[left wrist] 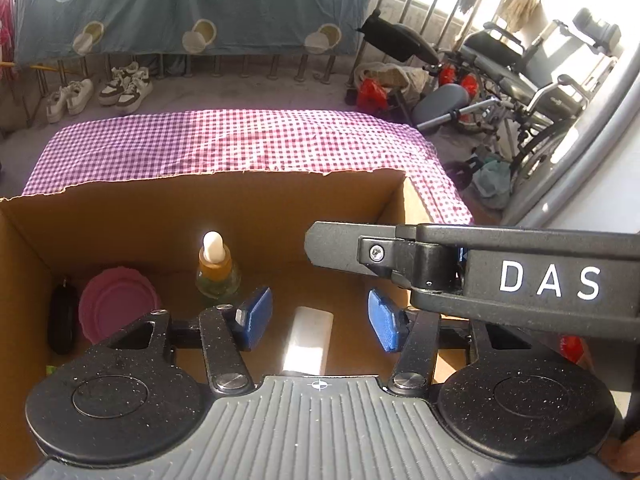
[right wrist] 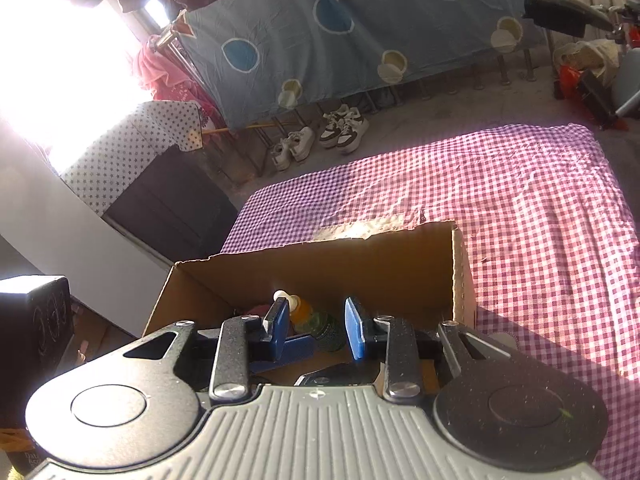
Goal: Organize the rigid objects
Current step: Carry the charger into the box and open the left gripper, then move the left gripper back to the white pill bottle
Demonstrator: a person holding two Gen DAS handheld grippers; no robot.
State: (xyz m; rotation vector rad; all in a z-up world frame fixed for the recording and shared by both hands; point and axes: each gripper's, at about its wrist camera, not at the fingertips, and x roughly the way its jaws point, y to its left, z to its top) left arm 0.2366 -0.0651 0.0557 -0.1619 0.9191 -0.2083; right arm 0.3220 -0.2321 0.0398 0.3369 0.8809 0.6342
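An open cardboard box (left wrist: 280, 200) stands on a purple checked cloth (left wrist: 240, 140). On its floor are a dropper bottle (left wrist: 216, 268) of amber liquid, a pink lid (left wrist: 116, 304), a black object (left wrist: 62, 320) at the left wall and a white block (left wrist: 308, 340) lying flat. My left gripper (left wrist: 320, 322) hangs open inside the box, with the white block below the gap between its blue pads and untouched by them. The right gripper's black housing (left wrist: 520, 280) crosses over the box's right side. In the right wrist view my right gripper (right wrist: 316, 328) stands open above the box (right wrist: 360, 264), nothing between its pads, the bottle (right wrist: 316, 324) beyond them.
The checked cloth (right wrist: 540, 220) stretches past and right of the box. Beyond the table are white shoes (left wrist: 100, 92), a hanging blue sheet (left wrist: 180, 4) on a railing, and a wheelchair (left wrist: 520, 80) with clutter at the right. A dark cabinet (right wrist: 168, 204) stands at the left.
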